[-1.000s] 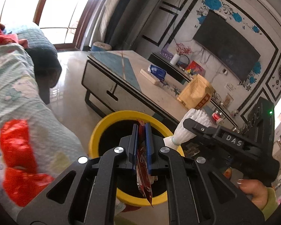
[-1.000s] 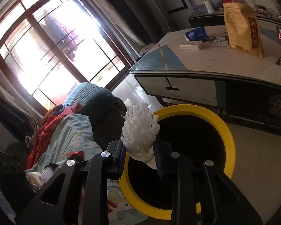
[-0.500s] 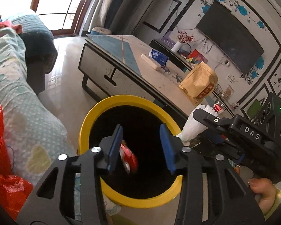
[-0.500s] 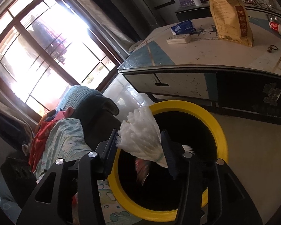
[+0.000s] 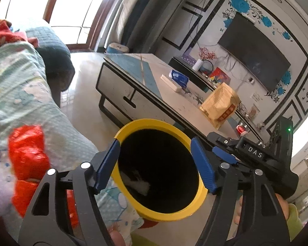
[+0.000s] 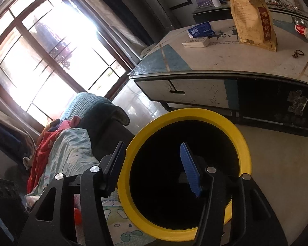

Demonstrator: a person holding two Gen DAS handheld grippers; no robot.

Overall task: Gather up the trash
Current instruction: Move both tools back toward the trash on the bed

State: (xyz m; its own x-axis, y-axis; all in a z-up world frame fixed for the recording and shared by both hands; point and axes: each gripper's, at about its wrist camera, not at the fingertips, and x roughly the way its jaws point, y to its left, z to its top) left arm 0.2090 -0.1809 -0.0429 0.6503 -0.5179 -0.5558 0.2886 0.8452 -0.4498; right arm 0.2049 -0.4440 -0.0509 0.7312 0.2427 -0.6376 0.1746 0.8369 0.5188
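Both tools are held over the mouth of the yellow-rimmed bin (image 5: pixel 152 209), which stands on the floor between the quilt-covered sofa (image 5: pixel 20 94) at the left and the low worktop (image 5: pixel 170 94) beyond it. The left tool (image 5: pixel 156 164) is pointed down into the opening, and its jaws have just been opening; they now stand well apart with nothing between them. A white piece of trash (image 5: pixel 137 184) is seen lying inside the bin against the near-left wall, blurred, so its exact form cannot be told. No other trash can be made out in the dark interior.

The right tool (image 6: pixel 152 164) is likewise aimed into the bin (image 6: pixel 244 141), and its jaws have also just been opening; they are apart and empty. In the left wrist view the right tool (image 5: pixel 223 149) is seen beside the bin's far-right rim, with the hand (image 5: pixel 285 211) that carries it at the lower right.

Both tools appear to be held directly above the opening so that whatever is let go falls inside and not onto the floor or the quilt. This drop is judged to be complete.

A red plastic bag (image 5: pixel 28 157) is seen on the sofa at the left, just beside the bin; whether it counts as trash cannot be told. A yellow paper bag (image 5: pixel 219 106), a blue packet (image 5: pixel 178 78) and a white box (image 6: pixel 196 42) are left on the worktop.
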